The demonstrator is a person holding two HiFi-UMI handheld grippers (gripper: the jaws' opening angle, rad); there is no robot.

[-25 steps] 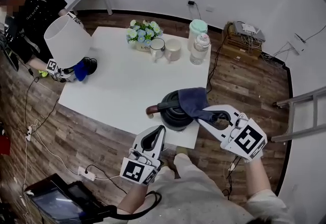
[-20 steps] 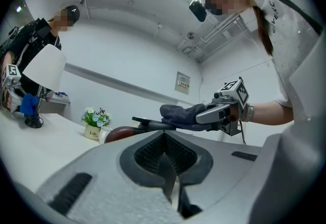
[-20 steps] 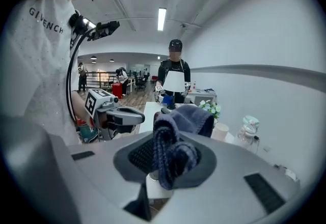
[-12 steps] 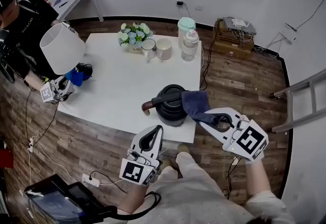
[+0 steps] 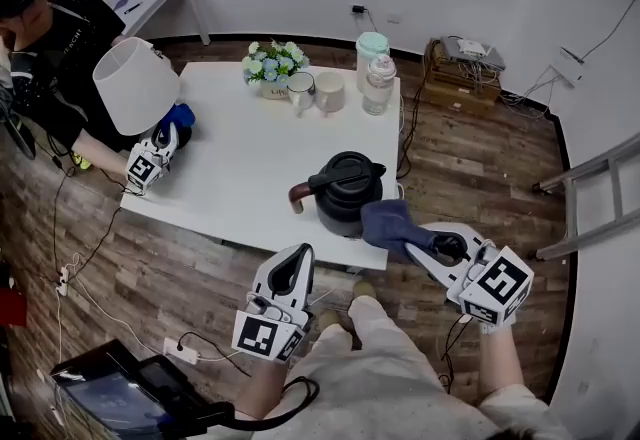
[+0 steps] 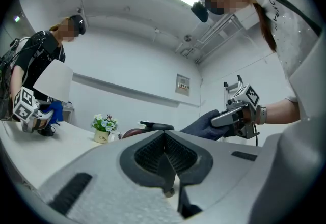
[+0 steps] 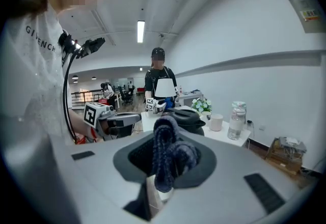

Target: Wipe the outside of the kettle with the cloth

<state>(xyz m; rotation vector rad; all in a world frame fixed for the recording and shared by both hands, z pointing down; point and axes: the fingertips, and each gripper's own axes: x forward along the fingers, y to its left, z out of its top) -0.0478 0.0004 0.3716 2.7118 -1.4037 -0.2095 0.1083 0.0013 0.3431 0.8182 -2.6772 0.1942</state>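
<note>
Within the last second the cloth [image 5: 388,226], pinched between the jaws of the right gripper [image 5: 418,240], had slid from the top of the kettle [image 5: 347,190] down its right flank. It now seemed to rest against the lower right side, with the kettle standing near the front edge of the table [image 5: 250,158]. The left gripper [image 5: 298,260] hung below that edge, jaws pressed together on nothing, so one downward stroke looked about finished, with the left and far sides probably still to wipe.

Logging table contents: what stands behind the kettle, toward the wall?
Behind the kettle, at the table's far edge: a flower pot, a white mug, a beige mug, a clear bottle and a mint-lidded jar. The bottle covers the jar's lower part.
</note>
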